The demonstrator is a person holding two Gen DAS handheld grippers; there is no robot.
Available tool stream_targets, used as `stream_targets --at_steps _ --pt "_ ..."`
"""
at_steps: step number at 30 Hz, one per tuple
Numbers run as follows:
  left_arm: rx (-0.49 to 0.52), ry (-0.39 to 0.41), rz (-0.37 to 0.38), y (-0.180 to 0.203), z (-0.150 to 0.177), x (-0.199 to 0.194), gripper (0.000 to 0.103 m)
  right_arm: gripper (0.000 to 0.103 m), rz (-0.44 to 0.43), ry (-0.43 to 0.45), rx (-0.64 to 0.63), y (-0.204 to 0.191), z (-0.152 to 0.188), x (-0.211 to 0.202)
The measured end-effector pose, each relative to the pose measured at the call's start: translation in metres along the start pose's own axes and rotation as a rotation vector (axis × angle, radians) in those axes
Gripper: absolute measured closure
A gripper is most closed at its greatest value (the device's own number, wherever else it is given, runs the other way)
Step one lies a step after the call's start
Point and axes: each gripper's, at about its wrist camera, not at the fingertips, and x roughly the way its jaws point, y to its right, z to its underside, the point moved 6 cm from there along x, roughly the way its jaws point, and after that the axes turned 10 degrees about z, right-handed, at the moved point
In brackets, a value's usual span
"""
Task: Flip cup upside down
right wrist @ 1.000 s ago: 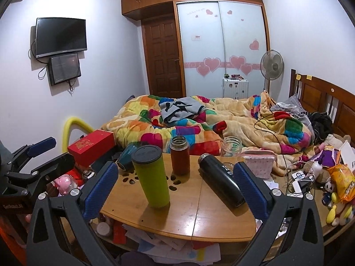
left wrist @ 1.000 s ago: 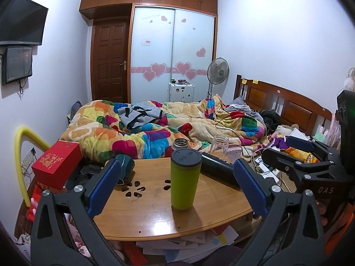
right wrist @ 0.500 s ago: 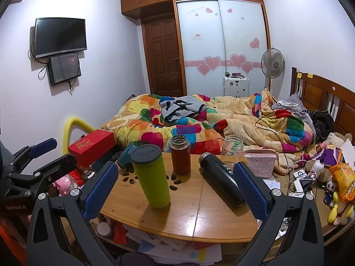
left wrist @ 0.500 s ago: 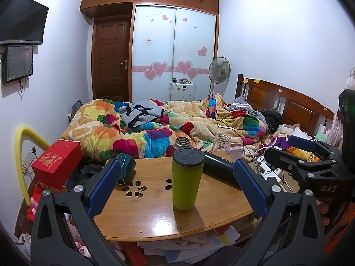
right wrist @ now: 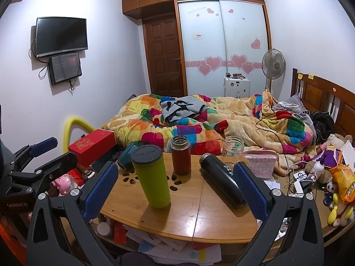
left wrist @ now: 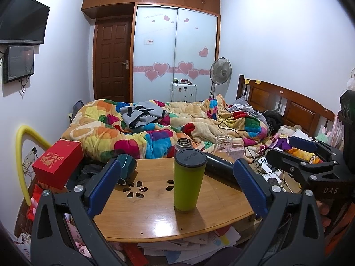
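Note:
A lime-green cup with a dark lid [left wrist: 188, 180] [right wrist: 152, 176] stands upright on the round wooden table [left wrist: 155, 219] [right wrist: 199, 219]. My left gripper [left wrist: 175, 187] is open and empty, held back from the table with the cup between its blue pads in view, not touching. My right gripper [right wrist: 175, 188] is open and empty, near the table's front edge, the cup left of centre. Each gripper shows in the other's view: the right one [left wrist: 306, 155], the left one [right wrist: 40, 153].
On the table lie a black flask on its side [right wrist: 221, 182], an upright brown bottle [right wrist: 180, 155], a clear jar [right wrist: 231, 147], a teal cup on its side [left wrist: 126, 161] and a pink pouch [right wrist: 259, 163]. A red box [left wrist: 57, 164] sits left. Papers lie under the table; the bed is behind.
Both views have shifted slightly; the grippers drifted a little toward the table. The cup has not moved and both grippers stay open.

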Motion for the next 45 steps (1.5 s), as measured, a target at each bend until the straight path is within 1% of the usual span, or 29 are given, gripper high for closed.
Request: stream_targets --at_steps 12,22,31,34,45 --pt "0.005 0.004 -0.001 0.004 0.001 -0.001 0.001 0.000 0.000 0.001 -0.003 -0.001 0.000 0.000" --pt "-0.005 0.003 0.013 0.005 0.002 -0.001 0.001 0.000 0.000 -0.001 0.001 -0.001 -0.002 0.000" --pt "-0.001 0.021 -0.002 0.008 -0.001 -0.001 0.000 0.000 -0.001 0.002 -0.002 0.003 -0.005 0.000" --pt "-0.002 0.013 0.017 0.010 -0.001 0.000 0.000 0.000 0.000 0.001 -0.001 0.002 -0.005 0.000" --pt "-0.019 0.016 0.015 0.006 -0.003 0.000 0.000 0.000 -0.001 0.002 -0.001 0.002 -0.004 0.000"
